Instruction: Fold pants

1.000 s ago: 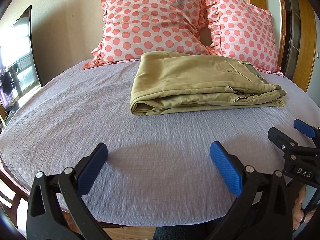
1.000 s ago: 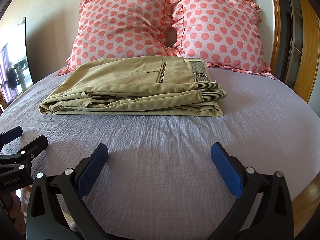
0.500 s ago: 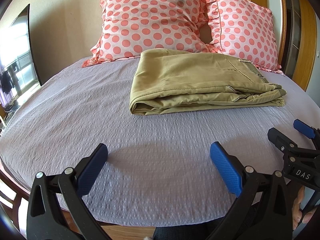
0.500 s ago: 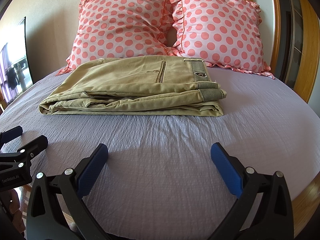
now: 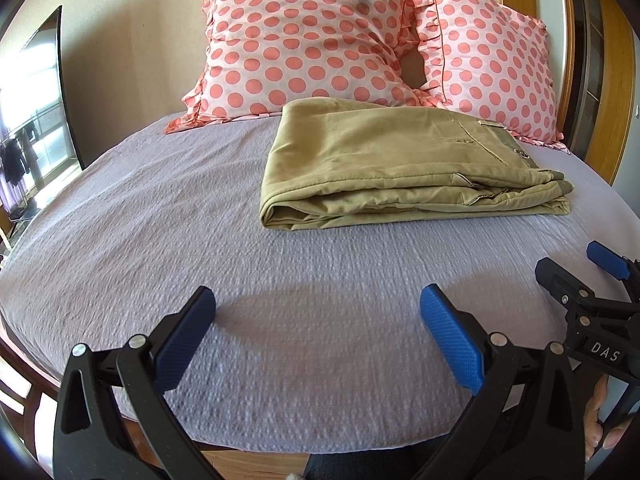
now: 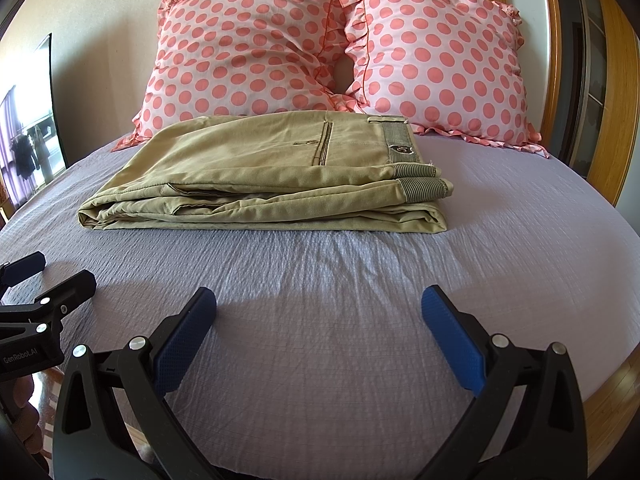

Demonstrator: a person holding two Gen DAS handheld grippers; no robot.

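Khaki pants (image 5: pixel 404 176) lie folded in a flat stack on the lilac bed sheet (image 5: pixel 160 208), waistband to the right; they also show in the right wrist view (image 6: pixel 264 176). My left gripper (image 5: pixel 316 332) is open and empty, held over the sheet near the bed's front edge, well short of the pants. My right gripper (image 6: pixel 318 332) is open and empty at the same distance. Each gripper shows at the edge of the other's view: the right gripper (image 5: pixel 580 280) and the left gripper (image 6: pixel 44 280).
Two pink polka-dot pillows (image 6: pixel 248 48) (image 6: pixel 436 60) lean on the wall behind the pants. A wooden bed frame (image 6: pixel 608 92) runs along the right side. A window (image 5: pixel 28 120) is at the left. The sheet (image 6: pixel 520 240) surrounds the pants.
Both grippers stay open with only slight camera drift. The pants have not moved.
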